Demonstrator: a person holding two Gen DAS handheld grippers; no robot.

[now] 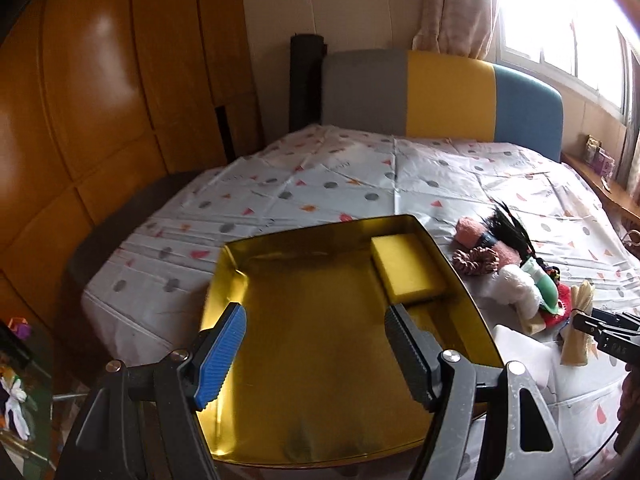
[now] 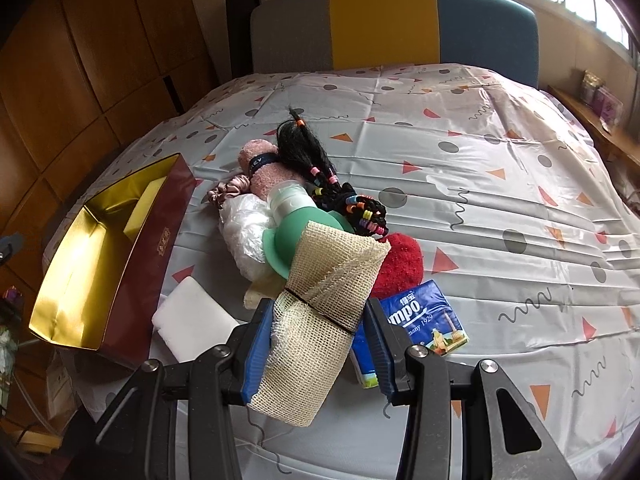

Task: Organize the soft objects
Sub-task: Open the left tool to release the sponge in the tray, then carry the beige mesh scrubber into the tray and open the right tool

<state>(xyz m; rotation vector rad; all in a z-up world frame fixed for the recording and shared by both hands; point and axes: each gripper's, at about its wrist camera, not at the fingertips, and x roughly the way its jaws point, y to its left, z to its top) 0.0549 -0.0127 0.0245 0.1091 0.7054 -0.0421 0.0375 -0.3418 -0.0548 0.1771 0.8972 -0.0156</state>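
Note:
A gold-lined box (image 1: 320,360) with dark red outside (image 2: 148,256) sits on the bed's near left corner; a yellow sponge (image 1: 406,274) lies in its far right corner. My left gripper (image 1: 316,356) is open and empty above the box. My right gripper (image 2: 318,344) is shut on a beige mesh roll (image 2: 320,320), also seen in the left wrist view (image 1: 578,332). Behind it lies a pile: pink towel roll (image 2: 264,168), black hair piece with coloured bands (image 2: 320,176), green silicone bottle (image 2: 292,236), white plush (image 2: 244,236), red plush (image 2: 402,264), pink scrunchie (image 2: 228,192).
A blue tissue pack (image 2: 424,320) and a white sponge (image 2: 192,320) lie on the patterned bed sheet (image 2: 480,184) near my right gripper. A grey, yellow and blue headboard (image 2: 384,24) stands at the far end. Wooden wardrobe (image 1: 100,100) on the left; window ledge (image 2: 592,120) on the right.

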